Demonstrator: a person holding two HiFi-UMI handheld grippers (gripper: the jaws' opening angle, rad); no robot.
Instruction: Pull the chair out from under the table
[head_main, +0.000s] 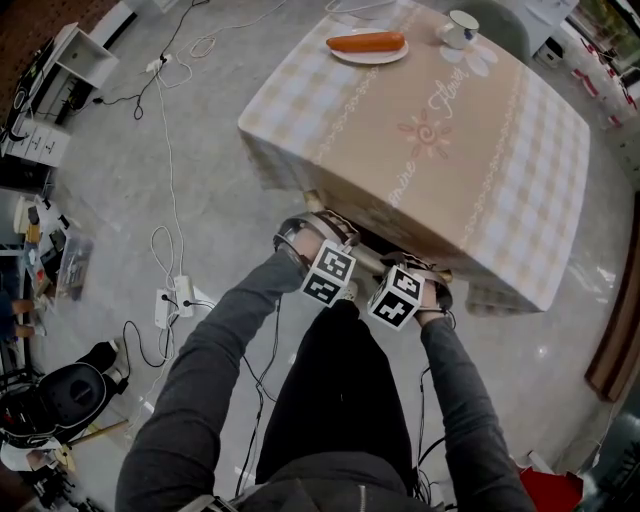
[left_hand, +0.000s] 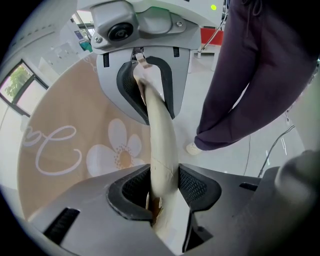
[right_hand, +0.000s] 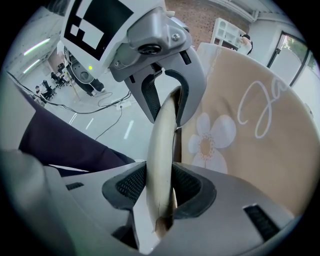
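Head view, carrot (head_main: 366, 42) on plate (head_main: 392, 57), chair (left_hand: 161, 140) gripped

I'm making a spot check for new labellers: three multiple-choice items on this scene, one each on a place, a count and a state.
1. Where is the white round plate with the orange carrot-like item? A floor. B beige checked tablecloth. C shelf.
2. How many grippers hold the cream curved chair backrest? A none. B one. C two.
3. The left gripper's jaws are: A open, empty. B shut on the backrest. C shut on a cable.
1 B: it sits on the tablecloth's far edge. 2 C: the right gripper clamps it too. 3 B: pads press its sides.
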